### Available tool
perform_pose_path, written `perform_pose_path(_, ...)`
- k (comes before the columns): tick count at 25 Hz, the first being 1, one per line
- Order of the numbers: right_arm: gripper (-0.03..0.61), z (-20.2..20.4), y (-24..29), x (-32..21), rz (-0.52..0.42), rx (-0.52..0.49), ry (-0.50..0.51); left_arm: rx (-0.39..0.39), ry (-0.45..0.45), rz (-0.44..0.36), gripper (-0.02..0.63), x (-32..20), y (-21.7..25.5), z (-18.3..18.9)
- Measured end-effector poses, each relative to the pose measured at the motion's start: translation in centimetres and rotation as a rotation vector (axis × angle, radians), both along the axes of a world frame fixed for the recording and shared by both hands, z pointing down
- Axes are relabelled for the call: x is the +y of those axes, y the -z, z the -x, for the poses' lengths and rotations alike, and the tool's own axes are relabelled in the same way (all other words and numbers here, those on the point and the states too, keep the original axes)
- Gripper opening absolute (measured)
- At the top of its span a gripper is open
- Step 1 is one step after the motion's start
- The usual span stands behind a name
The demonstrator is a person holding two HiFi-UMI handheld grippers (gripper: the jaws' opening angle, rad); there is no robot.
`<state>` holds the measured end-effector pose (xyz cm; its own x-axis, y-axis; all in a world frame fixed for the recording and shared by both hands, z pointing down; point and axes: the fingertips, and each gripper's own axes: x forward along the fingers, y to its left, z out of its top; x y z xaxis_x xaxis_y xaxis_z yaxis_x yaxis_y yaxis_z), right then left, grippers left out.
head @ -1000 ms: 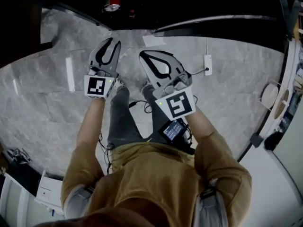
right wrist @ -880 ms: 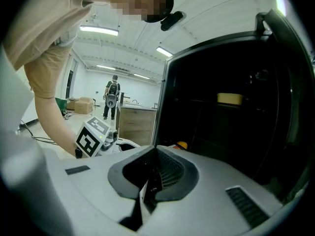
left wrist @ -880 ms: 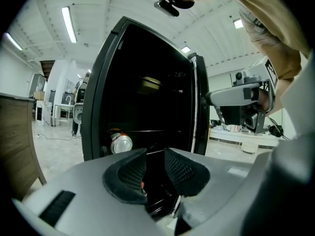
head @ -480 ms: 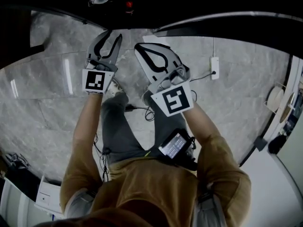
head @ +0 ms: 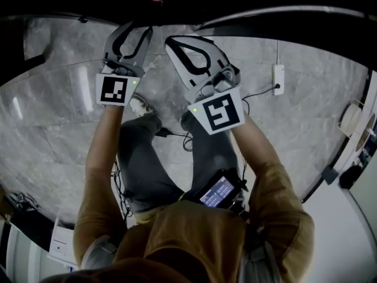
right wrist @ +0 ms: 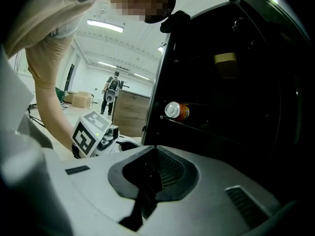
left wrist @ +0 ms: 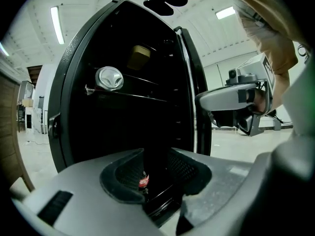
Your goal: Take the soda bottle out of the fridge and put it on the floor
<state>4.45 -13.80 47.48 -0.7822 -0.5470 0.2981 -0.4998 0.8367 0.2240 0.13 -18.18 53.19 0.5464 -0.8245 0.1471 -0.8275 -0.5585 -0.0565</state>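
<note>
The fridge (left wrist: 128,117) stands open, dark inside. Low in it, seen through the gap of my left gripper (left wrist: 156,154), is a dark soda bottle (left wrist: 143,181) with a red label. The left jaws are opening, with nothing touching the pads. In the head view the left gripper (head: 136,28) points into the fridge front. The right gripper (head: 168,40) is beside it, jaws together and empty. In the right gripper view the right gripper (right wrist: 155,149) faces the fridge shelves; the bottle is hidden there.
A can (left wrist: 109,77) lies on its side on a wire shelf, with a yellowish pack (left wrist: 139,56) above it. A white power strip (head: 278,78) and its cable lie on the marble floor (head: 59,111). Another person (right wrist: 111,95) stands far off.
Both grippers have moved forward toward the fridge, and the left jaws stand wider apart than before. The red-topped thing in the fridge has slid out of the head view's top.
</note>
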Motion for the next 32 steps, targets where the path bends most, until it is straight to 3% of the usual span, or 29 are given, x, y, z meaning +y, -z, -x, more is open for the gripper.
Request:
perform_pose_path(13,0.002,0.4,-6.5,-2.5,-0.028,-0.007,-0.001,-0.027,-0.038,-0.019,0.189,-3.1,-6.3,-0.5)
perform_pose_path(17,0.002,0.2,-8.1,-3.5,-0.045,-0.003,0.0,-0.023,-0.025,0.012,0.2,-4.8,-8.1,-0.8)
perform_pose_path(21,0.002,0.1,-9.1,-4.5,-0.07,-0.014,0.014,-0.069,-0.035,-0.045,0.248,-6.7,-9.2,-1.7)
perform_pose_path(25,0.002,0.5,-10.1,-5.2,-0.072,-0.049,0.022,-0.039,0.001,-0.014,0.303,-8.2,-10.3,-1.3)
perform_pose_path(32,0.002,1.2,-12.6,-7.1,-0.149,-0.048,0.033,-0.018,-0.005,-0.041,0.327,-10.9,-12.6,-1.0)
